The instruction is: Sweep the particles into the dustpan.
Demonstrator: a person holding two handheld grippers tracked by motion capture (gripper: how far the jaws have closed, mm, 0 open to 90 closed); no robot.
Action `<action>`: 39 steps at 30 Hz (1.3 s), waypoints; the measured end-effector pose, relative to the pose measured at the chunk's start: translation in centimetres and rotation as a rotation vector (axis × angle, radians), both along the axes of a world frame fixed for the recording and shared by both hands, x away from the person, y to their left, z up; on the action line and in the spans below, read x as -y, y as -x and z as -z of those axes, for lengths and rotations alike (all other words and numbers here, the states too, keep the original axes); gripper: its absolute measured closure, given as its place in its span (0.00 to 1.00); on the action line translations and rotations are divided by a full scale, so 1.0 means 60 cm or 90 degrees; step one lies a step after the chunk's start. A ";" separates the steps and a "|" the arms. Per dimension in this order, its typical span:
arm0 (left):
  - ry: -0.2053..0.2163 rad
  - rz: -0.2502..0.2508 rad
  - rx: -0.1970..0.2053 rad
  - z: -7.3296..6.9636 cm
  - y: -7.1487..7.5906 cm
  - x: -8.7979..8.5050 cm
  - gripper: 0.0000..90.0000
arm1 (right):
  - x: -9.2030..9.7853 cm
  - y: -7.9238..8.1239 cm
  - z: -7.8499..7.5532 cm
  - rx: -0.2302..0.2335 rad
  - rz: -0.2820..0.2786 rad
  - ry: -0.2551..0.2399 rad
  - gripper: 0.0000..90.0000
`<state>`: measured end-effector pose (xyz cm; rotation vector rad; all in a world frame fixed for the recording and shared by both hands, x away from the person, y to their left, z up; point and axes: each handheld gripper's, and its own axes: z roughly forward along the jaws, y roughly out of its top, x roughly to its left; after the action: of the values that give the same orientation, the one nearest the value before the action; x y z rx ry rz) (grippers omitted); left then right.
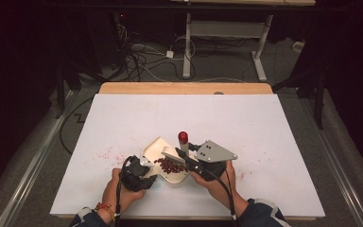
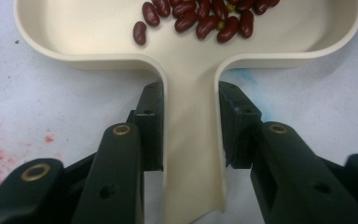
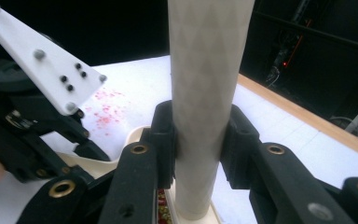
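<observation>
The left tongs (image 2: 191, 126) are clenched on the narrow handle of a cream tray (image 2: 88, 46), one pad on each side wall of the handle. The tray lies flat on the white surface (image 1: 246, 123), near its front edge, between the person's two hands. Dark red beans (image 2: 200, 16) lie in a loose heap in the wide part of the tray, one a little apart from the rest. The right tongs (image 3: 198, 140) grasp a pale tube (image 3: 207, 70), held close to upright with its lower end over the tray, just above the beans. In the high view the tube's (image 1: 184, 144) top end is a red cap (image 1: 183, 137). Faint red stains (image 1: 105, 154) mark the surface left of the tray.
</observation>
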<state>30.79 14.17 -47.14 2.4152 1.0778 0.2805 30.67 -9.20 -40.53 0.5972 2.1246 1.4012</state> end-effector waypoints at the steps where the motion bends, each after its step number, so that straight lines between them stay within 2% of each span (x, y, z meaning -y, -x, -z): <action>1: 0.001 -0.003 -0.001 0.000 0.001 0.001 0.71 | -0.003 0.004 -0.001 0.000 -0.001 0.001 0.78; 5: 0.000 -0.003 0.000 0.000 0.001 0.001 0.71 | -0.011 0.013 -0.002 0.000 -0.009 0.007 0.78; 8: 0.001 -0.002 -0.001 0.000 0.001 0.001 0.71 | -0.008 0.012 -0.004 0.008 -0.001 0.009 0.78; 14: 0.002 0.000 0.001 0.000 0.001 -0.001 0.71 | 0.006 0.005 -0.014 0.006 0.005 -0.011 0.78; 18: 0.000 0.003 -0.001 0.000 0.001 -0.002 0.71 | 0.016 -0.001 -0.021 0.020 0.020 -0.013 0.78; 22: 0.000 0.003 -0.001 0.000 -0.001 -0.002 0.71 | 0.012 -0.013 -0.012 0.032 0.050 -0.004 0.78; 25: 0.000 0.003 0.002 0.000 -0.001 -0.002 0.71 | -0.004 -0.021 -0.001 0.045 0.057 0.010 0.78; 28: -0.002 0.003 0.001 0.000 -0.001 -0.001 0.71 | -0.016 -0.026 0.006 0.039 0.046 0.003 0.78; 31: -0.001 0.004 0.003 0.000 0.000 -0.002 0.71 | -0.028 -0.019 0.008 0.037 0.026 0.010 0.78; 39: 0.003 0.006 0.002 0.000 -0.001 -0.004 0.71 | -0.030 -0.002 -0.001 0.021 -0.009 0.008 0.78</action>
<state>30.84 14.41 -47.17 2.4137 1.0646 0.2773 30.79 -7.43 -40.47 0.5516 2.1144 1.3955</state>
